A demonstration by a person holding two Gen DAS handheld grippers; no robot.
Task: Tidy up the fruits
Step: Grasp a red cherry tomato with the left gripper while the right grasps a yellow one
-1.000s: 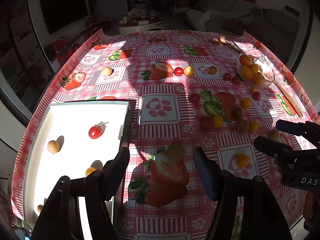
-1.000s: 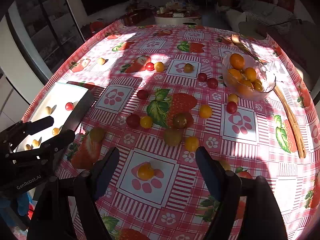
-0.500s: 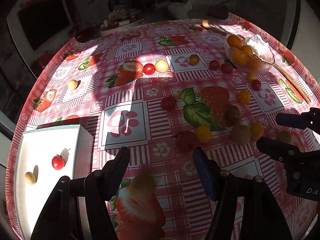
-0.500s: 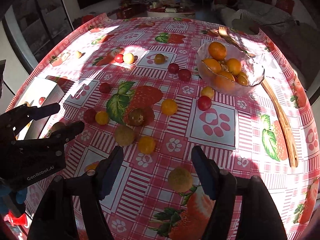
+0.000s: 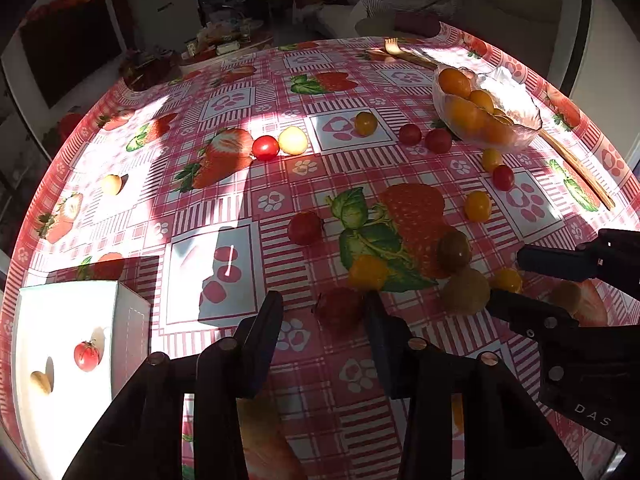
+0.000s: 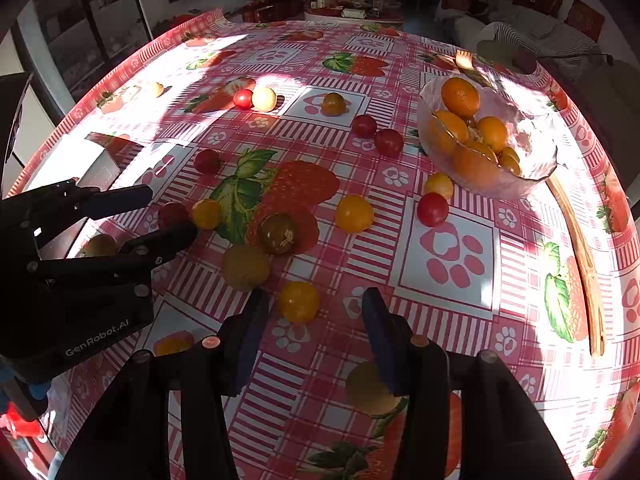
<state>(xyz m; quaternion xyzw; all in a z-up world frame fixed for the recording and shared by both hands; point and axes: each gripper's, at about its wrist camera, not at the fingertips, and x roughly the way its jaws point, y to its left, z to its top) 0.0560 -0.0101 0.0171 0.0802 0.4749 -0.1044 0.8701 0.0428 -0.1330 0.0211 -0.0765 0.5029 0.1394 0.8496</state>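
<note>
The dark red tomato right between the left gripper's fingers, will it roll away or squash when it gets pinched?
The dark red tomato looks round and smooth, so it could roll on the flat tablecloth if one finger touches first. It looks small and probably light. Its skin is likely soft, so the open left gripper should close gently.

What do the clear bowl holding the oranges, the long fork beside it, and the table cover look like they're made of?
Clear bowl of oranges: likely glass, possibly plastic; see-through, wavy rim, bright glints.
Long tan fork: probably wood or bamboo; matte, uniform tan.
Red checked strawberry-print table cover: likely vinyl or oilcloth; smooth with a sheen where sunlight falls.
</note>
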